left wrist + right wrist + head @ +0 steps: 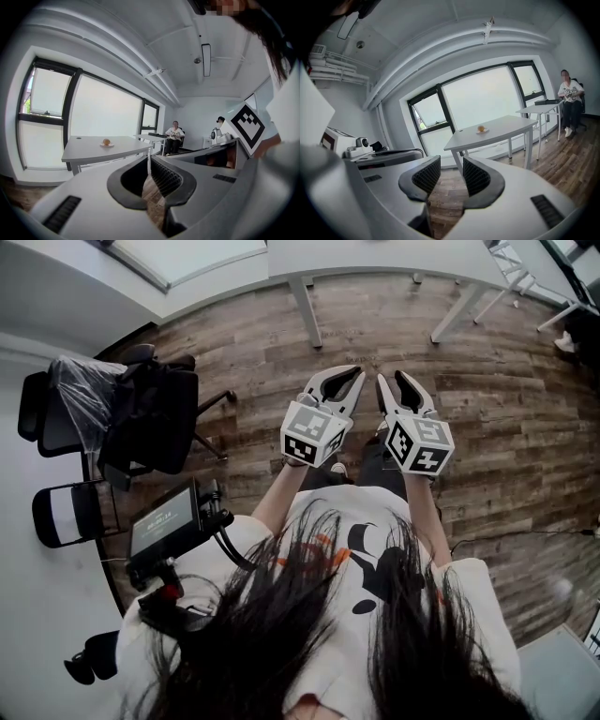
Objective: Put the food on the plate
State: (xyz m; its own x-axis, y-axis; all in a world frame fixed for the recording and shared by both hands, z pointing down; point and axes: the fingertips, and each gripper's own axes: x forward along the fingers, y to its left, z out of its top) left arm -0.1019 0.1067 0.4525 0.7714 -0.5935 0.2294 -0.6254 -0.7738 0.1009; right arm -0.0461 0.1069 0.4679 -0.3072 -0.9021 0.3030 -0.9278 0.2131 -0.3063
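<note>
A small round orange-brown food item (107,141) rests on a white plate on a white table (93,149) far ahead by the window. In the right gripper view the same food item (481,128) lies on that table (501,131). It does not show in the head view. There my left gripper (356,373) and right gripper (392,379) are held side by side over the wooden floor, well short of the table. The left gripper (149,161) is shut with its tips touching and nothing in it. Only a narrow slit shows between the jaws of the empty right gripper (451,176).
A black office chair draped with a dark jacket (150,418) and a folding chair (66,512) stand at the left. A small screen on a rig (164,521) hangs by my left side. A person sits at a far desk (174,136). White table legs (305,310) stand ahead.
</note>
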